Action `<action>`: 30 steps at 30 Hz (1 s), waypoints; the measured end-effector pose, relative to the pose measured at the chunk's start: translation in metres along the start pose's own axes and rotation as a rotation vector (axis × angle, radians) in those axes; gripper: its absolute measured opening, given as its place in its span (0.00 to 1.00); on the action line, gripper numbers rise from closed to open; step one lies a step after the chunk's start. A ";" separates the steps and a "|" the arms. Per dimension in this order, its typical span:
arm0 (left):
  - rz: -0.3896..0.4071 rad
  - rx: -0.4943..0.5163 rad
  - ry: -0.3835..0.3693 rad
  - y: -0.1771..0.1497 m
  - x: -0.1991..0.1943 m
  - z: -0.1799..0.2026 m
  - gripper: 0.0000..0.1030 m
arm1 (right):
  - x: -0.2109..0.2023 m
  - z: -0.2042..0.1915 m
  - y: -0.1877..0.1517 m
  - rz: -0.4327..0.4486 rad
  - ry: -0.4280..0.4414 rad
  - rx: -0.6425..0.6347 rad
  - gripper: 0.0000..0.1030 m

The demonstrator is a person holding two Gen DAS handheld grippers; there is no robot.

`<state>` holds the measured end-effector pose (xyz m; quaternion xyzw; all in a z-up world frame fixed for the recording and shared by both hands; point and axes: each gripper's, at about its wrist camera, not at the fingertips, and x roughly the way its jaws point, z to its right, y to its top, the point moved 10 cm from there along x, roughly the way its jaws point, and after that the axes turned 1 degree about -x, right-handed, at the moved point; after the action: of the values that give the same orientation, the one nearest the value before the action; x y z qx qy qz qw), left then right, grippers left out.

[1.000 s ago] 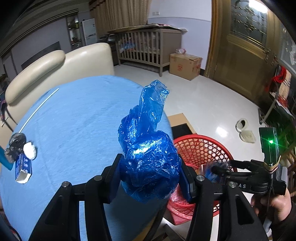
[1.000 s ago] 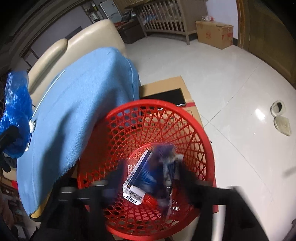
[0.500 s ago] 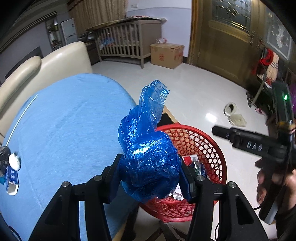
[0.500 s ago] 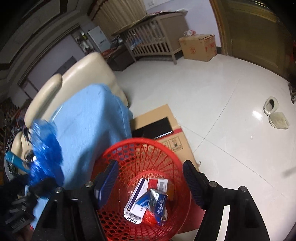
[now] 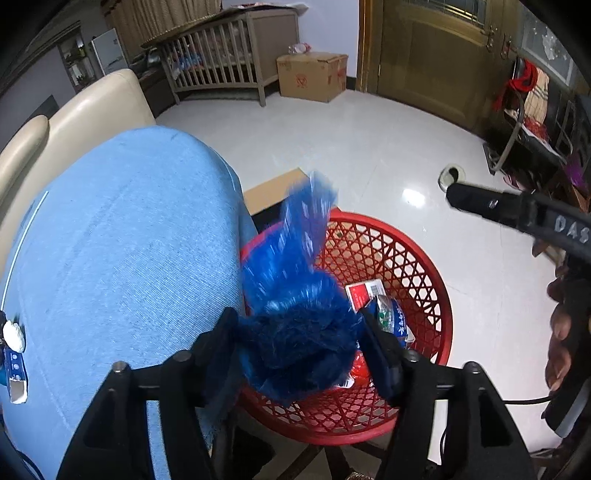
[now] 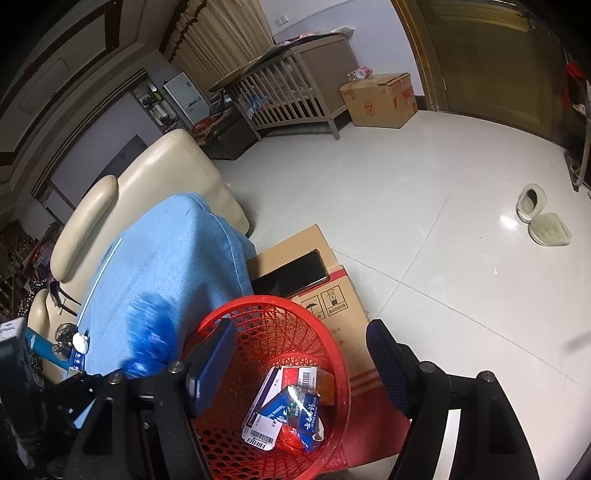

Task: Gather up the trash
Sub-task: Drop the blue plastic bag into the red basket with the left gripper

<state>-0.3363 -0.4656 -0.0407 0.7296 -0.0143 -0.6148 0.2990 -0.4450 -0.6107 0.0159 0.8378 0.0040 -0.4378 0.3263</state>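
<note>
One crumpled blue plastic bag (image 5: 295, 332), judged light, soft and slippery and best pinched at its bunched middle, is being released over the red mesh basket (image 5: 417, 258) as the left gripper (image 5: 299, 347) opens, while the right gripper (image 6: 299, 362) is spread empty.

Glossy white tile floor (image 6: 424, 192) with a bright glare spot, pale lilac wall (image 6: 332, 22) at the back. A wooden slatted crib (image 5: 221, 70) sits against it with a cardboard box (image 5: 314, 75) next to it, then a big brown wooden door (image 5: 436, 59). Cream leather sofa (image 6: 177, 173) on the left, beige curtains (image 6: 221, 37) behind, a white fridge (image 6: 184, 98) in the corner.
</note>
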 end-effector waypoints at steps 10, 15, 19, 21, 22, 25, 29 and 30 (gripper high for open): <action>0.012 -0.014 0.026 -0.001 -0.013 -0.011 0.66 | -0.010 -0.017 0.009 0.026 0.021 -0.029 0.74; 0.041 -0.060 0.047 -0.002 -0.028 -0.030 0.66 | -0.011 -0.038 0.011 0.026 0.040 -0.065 0.74; 0.061 -0.108 0.066 -0.007 -0.041 -0.051 0.66 | -0.010 -0.062 0.010 0.022 0.062 -0.103 0.74; 0.072 -0.129 0.073 -0.008 -0.046 -0.061 0.66 | -0.008 -0.076 0.008 0.016 0.075 -0.128 0.74; 0.077 -0.141 0.076 -0.009 -0.049 -0.066 0.66 | -0.007 -0.083 0.007 0.014 0.080 -0.137 0.74; 0.095 -0.176 0.081 -0.011 -0.057 -0.081 0.66 | -0.007 -0.101 0.004 0.009 0.091 -0.169 0.74; 0.116 -0.216 0.082 -0.016 -0.062 -0.095 0.66 | -0.008 -0.125 0.000 0.004 0.097 -0.214 0.74; 0.121 -0.228 0.082 -0.018 -0.064 -0.100 0.66 | -0.007 -0.130 -0.001 0.003 0.097 -0.225 0.74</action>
<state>-0.2675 -0.3842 0.0148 0.7130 0.0240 -0.5632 0.4170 -0.3548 -0.5362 0.0733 0.8159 0.0678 -0.3931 0.4185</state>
